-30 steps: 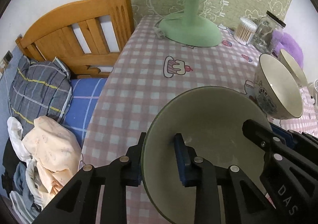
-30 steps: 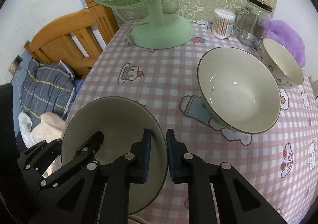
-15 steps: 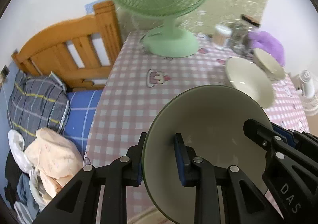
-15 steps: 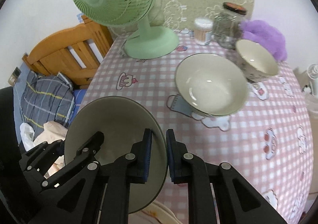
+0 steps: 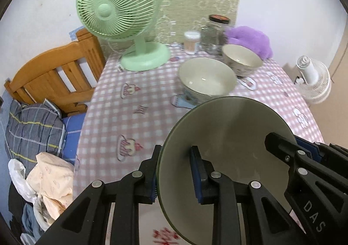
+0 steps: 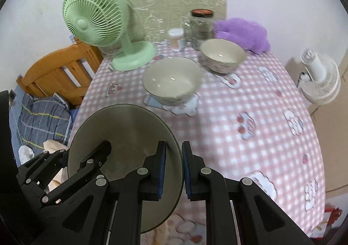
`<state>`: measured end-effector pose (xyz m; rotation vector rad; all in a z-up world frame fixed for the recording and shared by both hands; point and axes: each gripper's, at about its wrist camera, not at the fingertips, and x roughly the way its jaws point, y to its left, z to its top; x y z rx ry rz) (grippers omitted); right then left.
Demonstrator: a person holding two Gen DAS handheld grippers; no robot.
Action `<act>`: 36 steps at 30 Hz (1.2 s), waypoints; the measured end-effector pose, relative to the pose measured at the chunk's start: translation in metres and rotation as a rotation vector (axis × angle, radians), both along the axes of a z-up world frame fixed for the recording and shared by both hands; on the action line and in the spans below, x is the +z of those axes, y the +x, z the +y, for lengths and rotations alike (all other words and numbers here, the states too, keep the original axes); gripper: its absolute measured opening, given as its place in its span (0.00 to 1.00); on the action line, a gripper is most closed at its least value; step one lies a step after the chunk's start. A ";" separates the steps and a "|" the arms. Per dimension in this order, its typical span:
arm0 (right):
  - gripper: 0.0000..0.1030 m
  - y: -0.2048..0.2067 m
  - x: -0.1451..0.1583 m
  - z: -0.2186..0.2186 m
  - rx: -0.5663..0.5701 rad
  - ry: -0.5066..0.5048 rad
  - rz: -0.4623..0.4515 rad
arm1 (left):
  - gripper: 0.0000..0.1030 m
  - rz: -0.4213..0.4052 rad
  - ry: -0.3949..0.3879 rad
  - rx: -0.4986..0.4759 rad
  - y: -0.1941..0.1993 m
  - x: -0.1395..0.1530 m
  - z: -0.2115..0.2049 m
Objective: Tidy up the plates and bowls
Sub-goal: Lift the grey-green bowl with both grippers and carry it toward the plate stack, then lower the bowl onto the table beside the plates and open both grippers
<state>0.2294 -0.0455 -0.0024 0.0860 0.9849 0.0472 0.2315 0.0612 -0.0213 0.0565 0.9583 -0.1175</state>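
Note:
An olive-green plate (image 5: pixel 226 136) is held in the air over the near table edge by both grippers. My left gripper (image 5: pixel 176 177) is shut on its left rim. My right gripper (image 6: pixel 174 169) is shut on its right rim; the plate also shows in the right wrist view (image 6: pixel 121 132). A large cream bowl (image 5: pixel 206 79) sits mid-table, also in the right wrist view (image 6: pixel 171 82). A smaller patterned bowl (image 5: pixel 241 59) stands behind it to the right, also in the right wrist view (image 6: pixel 221 54).
A green desk fan (image 5: pixel 130 27) stands at the back left of the pink checked table (image 6: pixel 250 103). A glass jar (image 5: pixel 214 34), cotton-swab tub (image 5: pixel 191 41) and purple plush (image 5: pixel 250 40) line the back. A wooden bed frame (image 5: pixel 54 75) and bedding are left; a white fan (image 6: pixel 319 79) right.
Both grippers have pulled back and up from the table with the plate still held. The bowls and fan now look farther away and more of the table shows.

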 end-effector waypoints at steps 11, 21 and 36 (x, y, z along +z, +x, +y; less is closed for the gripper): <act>0.17 -0.050 -0.014 -0.065 0.046 -0.003 0.056 | 0.23 0.055 -0.003 0.050 -0.052 -0.015 -0.060; 0.17 -0.076 -0.049 -0.096 0.130 -0.009 0.130 | 0.23 0.122 0.001 0.123 -0.087 -0.055 -0.093; 0.17 -0.077 -0.078 -0.105 0.155 -0.008 0.165 | 0.25 0.162 0.018 0.170 -0.089 -0.080 -0.103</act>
